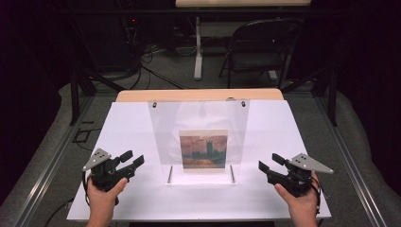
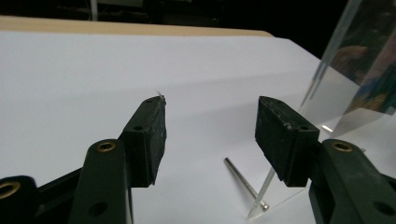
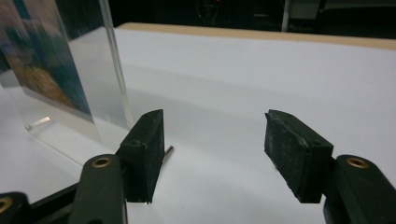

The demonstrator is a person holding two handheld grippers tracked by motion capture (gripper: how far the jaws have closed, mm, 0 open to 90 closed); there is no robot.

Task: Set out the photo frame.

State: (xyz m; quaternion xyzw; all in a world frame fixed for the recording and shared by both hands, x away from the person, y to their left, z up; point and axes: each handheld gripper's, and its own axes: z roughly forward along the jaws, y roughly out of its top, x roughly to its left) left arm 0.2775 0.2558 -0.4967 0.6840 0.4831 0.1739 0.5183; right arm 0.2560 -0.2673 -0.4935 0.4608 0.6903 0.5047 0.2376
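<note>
Acrylic picture stand (image 1: 198, 137) stood mid-desk (image 1: 127, 127); both grippers, left (image 1: 133, 160) and right (image 1: 265, 163), gaped empty; an uneven pinch could topple it.

One clear acrylic frame (image 1: 198, 127), one painting print (image 1: 204, 149), two metal pins (image 1: 169, 174), two grippers (image 1: 133, 159).

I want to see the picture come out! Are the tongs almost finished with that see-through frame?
Not yet. The painting sits inside the clear frame, which stands on the white table with its two metal pins at the bottom. Nothing looks done so far. The left tongs and right tongs are open, empty, one on each side of the frame, touching nothing. All the handling is probably left.
</note>
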